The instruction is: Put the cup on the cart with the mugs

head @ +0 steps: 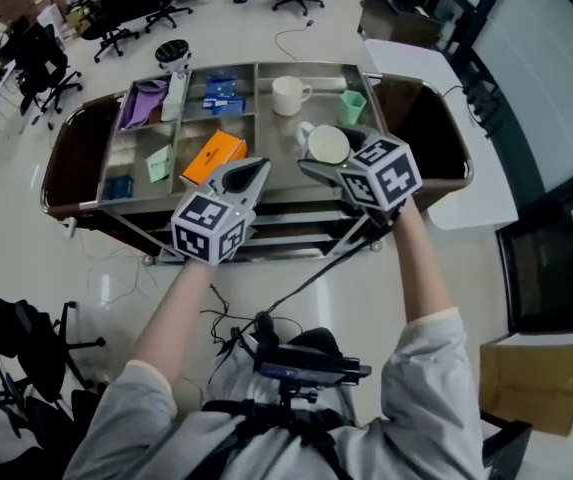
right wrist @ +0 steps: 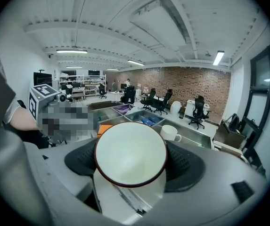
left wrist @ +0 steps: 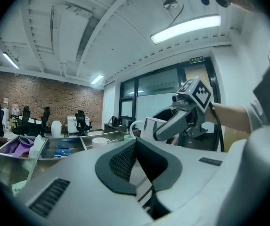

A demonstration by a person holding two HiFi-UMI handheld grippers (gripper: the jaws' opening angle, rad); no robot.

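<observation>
A white cup with a dark rim (head: 328,144) is held between the pads of my right gripper (head: 326,156), just above the near right part of the steel cart (head: 266,200). The right gripper view looks straight into the cup (right wrist: 130,154), with a pad (right wrist: 186,166) against either side. A white mug (head: 288,95) stands in the cart's far right compartment, also seen as the mug (right wrist: 170,133) beyond the cup. My left gripper (head: 254,171) hovers at the cart's near edge, to the left of the cup, shut and holding nothing.
The cart's compartments hold an orange box (head: 214,157), blue packets (head: 224,93), purple cloth (head: 144,101) and a small green cup (head: 352,105) beside the mug. A white table (head: 466,168) adjoins the cart's right end. Office chairs (head: 116,18) stand behind.
</observation>
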